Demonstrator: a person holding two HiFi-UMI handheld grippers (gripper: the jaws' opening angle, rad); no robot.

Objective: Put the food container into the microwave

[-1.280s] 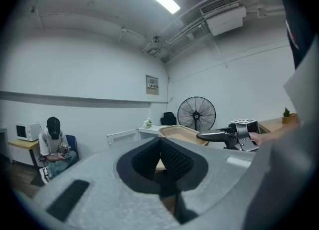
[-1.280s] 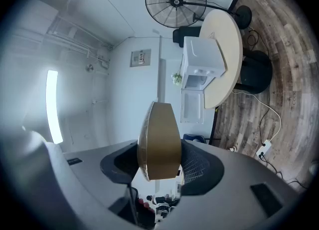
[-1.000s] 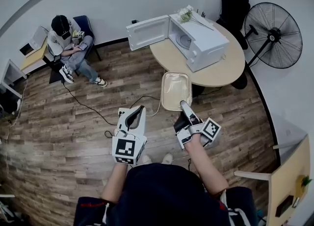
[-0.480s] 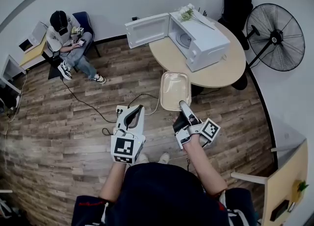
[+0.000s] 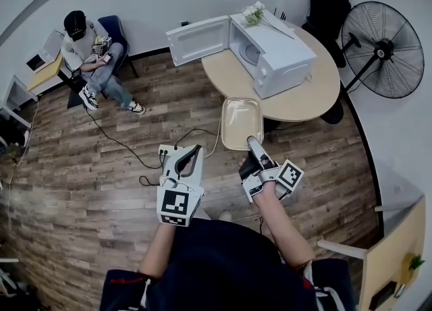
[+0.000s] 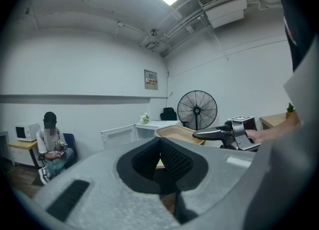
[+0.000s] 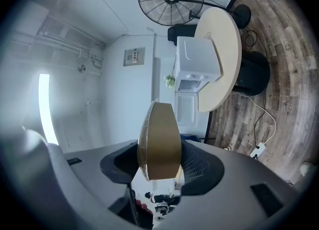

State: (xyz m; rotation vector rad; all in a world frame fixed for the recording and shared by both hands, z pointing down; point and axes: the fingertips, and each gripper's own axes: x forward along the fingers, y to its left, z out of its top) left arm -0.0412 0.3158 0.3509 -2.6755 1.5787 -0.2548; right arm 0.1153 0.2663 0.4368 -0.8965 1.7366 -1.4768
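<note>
A shallow beige food container (image 5: 241,123) hangs level above the wooden floor, its far end at the edge of the round table (image 5: 307,97). My right gripper (image 5: 253,146) is shut on its near rim; in the right gripper view the container (image 7: 159,141) stands edge-on between the pads. The white microwave (image 5: 273,53) sits on the table with its door (image 5: 199,40) swung wide open to the left. My left gripper (image 5: 190,156) is held out to the left of the container, shut and empty. In the left gripper view the pads (image 6: 172,156) meet, with the container (image 6: 177,131) beyond.
A person (image 5: 94,60) sits in a chair at the back left. A standing fan (image 5: 386,46) is at the right, behind the table. A cable and power strip (image 5: 165,149) lie on the floor near my left gripper. White flowers (image 5: 256,16) lie on top of the microwave.
I have moved a little toward the table, and the container's far end now reaches its edge. Both grippers keep their hold and spacing.
</note>
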